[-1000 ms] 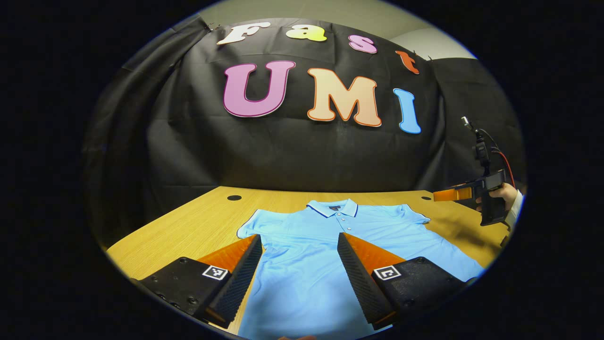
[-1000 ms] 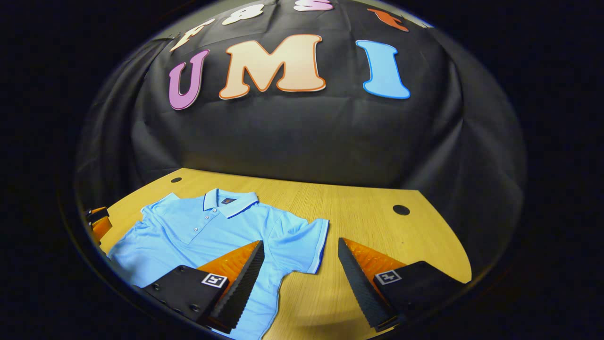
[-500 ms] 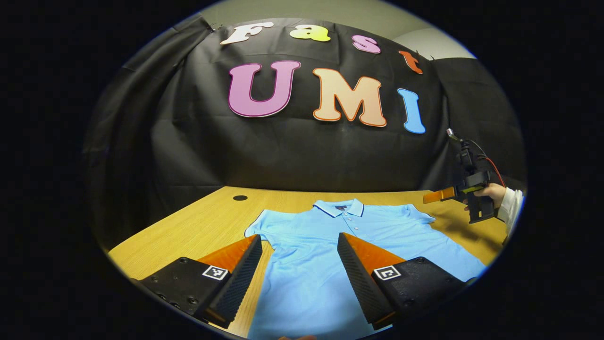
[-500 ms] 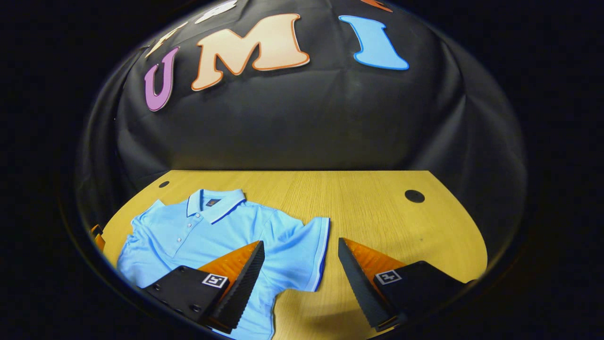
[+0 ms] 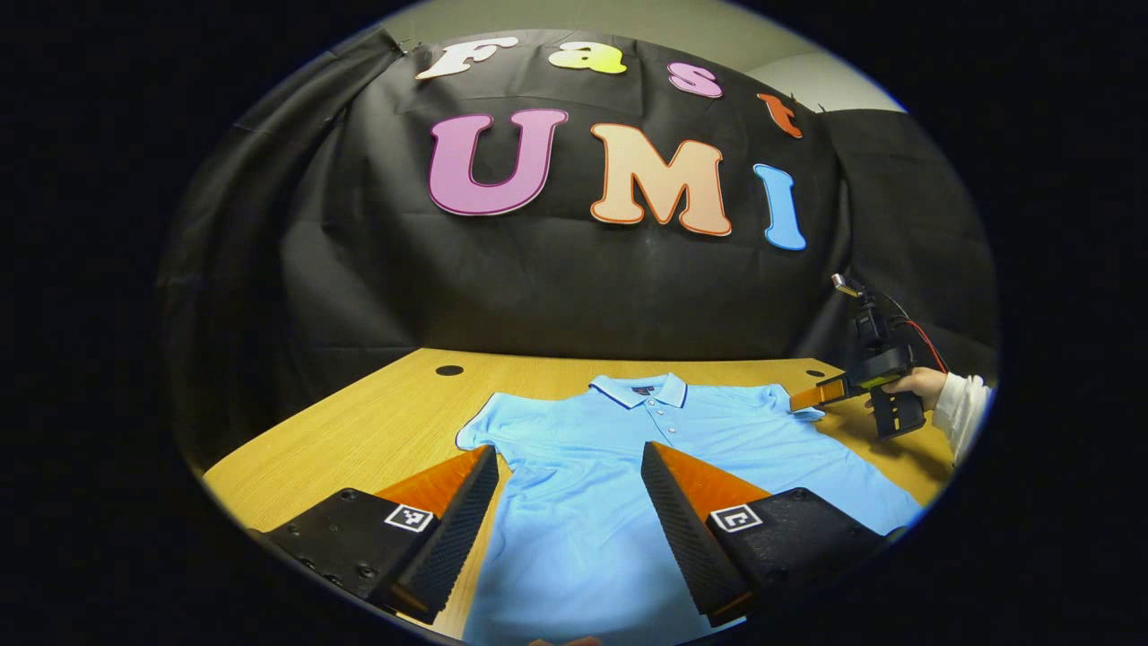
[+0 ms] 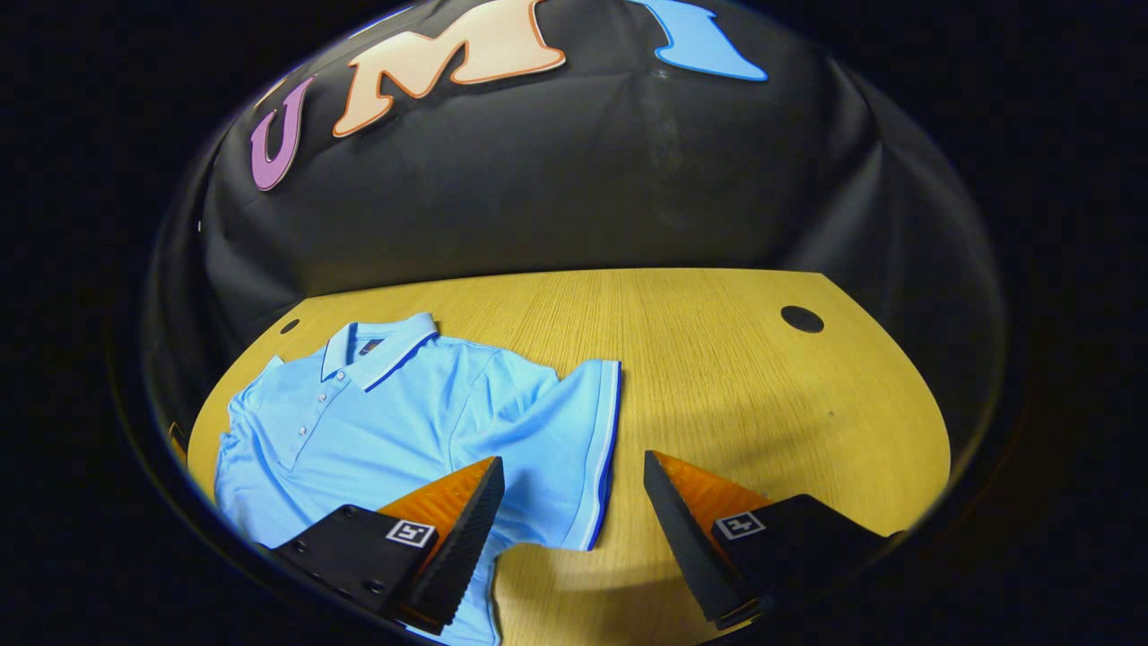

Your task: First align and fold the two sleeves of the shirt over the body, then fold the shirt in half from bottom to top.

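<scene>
Light blue shirt (image 5: 628,475) flat on bench (image 5: 377,431), unfolded, collar away. Left gripper (image 5: 569,529) wide, empty, above shirt body, left sleeve (image 5: 489,431) just ahead-left. Right gripper (image 6: 574,538) wide, empty, straddling right sleeve (image 6: 565,449) hem, bare wood to its right.

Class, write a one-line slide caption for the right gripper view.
Open right gripper poised over the sleeve of a light-blue polo shirt lying flat on the wooden table.
</scene>
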`<state>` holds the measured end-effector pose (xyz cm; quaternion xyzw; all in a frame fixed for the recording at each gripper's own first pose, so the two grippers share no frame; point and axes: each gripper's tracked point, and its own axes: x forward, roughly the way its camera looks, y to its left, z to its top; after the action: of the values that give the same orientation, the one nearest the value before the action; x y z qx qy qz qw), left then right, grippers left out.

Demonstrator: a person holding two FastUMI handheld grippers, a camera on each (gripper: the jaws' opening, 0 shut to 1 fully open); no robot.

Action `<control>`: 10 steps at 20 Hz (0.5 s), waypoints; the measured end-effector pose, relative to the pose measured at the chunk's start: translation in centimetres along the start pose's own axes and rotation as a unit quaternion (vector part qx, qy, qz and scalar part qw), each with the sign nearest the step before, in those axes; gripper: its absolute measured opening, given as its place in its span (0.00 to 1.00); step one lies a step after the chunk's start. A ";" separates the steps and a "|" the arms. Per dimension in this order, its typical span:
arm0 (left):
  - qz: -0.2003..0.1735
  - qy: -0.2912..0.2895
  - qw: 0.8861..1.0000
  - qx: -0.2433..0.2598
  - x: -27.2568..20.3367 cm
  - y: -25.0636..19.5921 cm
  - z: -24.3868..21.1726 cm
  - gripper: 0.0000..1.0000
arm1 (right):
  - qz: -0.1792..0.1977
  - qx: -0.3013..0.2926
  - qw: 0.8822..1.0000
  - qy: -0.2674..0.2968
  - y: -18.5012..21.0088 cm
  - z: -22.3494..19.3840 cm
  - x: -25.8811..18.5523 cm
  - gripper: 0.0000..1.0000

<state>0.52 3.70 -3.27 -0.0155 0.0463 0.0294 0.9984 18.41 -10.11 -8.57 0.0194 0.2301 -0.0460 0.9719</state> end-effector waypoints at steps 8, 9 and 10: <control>-0.009 0.001 1.000 0.011 0.0 -0.3 0.0 0.96 | -0.009 -0.031 0.999 0.003 0.1 -0.7 0.2 0.60; -0.008 0.005 1.000 0.016 0.0 -0.2 0.0 0.95 | -0.009 -0.035 0.999 0.001 0.2 -0.6 0.3 0.53; -0.007 0.007 1.000 0.019 -0.1 -0.2 0.0 0.95 | 0.001 -0.034 0.999 0.002 0.7 -0.8 0.4 0.51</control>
<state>0.42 3.47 -3.21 0.0027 0.0535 0.0213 0.9983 18.47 -9.35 -9.48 -0.0136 0.2333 -0.0372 0.9716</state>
